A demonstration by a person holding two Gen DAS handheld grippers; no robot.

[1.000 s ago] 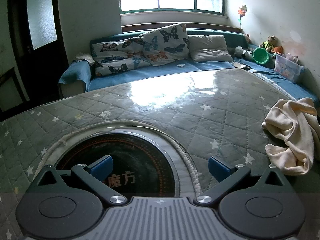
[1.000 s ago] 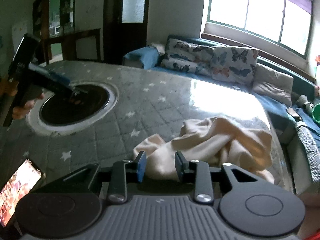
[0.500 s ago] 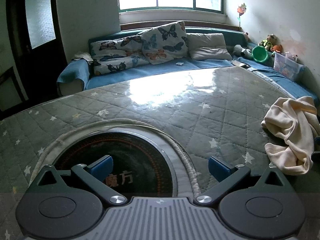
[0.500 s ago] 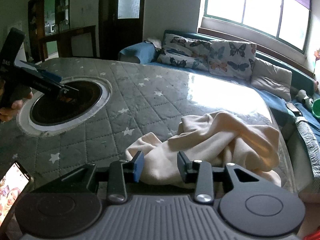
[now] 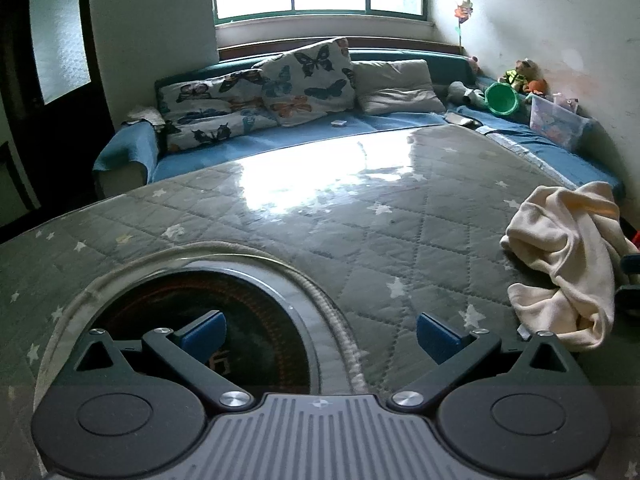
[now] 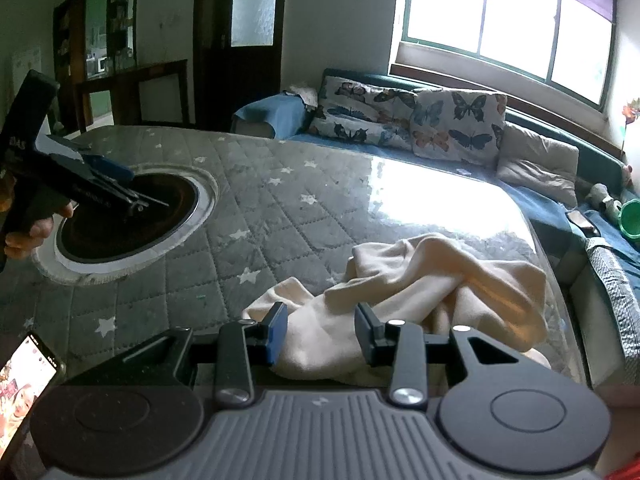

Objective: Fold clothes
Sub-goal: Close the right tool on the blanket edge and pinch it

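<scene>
The quilted table (image 6: 328, 216) carries everything; my cream garment (image 6: 432, 288) lies crumpled at its right edge, unfolded. I judge I am at the first step, the reach. My right gripper (image 6: 321, 330) stands partly spread just over the nearest fold, pinching nothing. My left gripper (image 5: 320, 326) hangs wide apart over the round inset (image 5: 192, 312), well away. Next I need an edge to pull flat.

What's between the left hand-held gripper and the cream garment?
Only bare quilted star-print cover separates the left hand-held gripper from the cream garment, seen in the left wrist view.
</scene>
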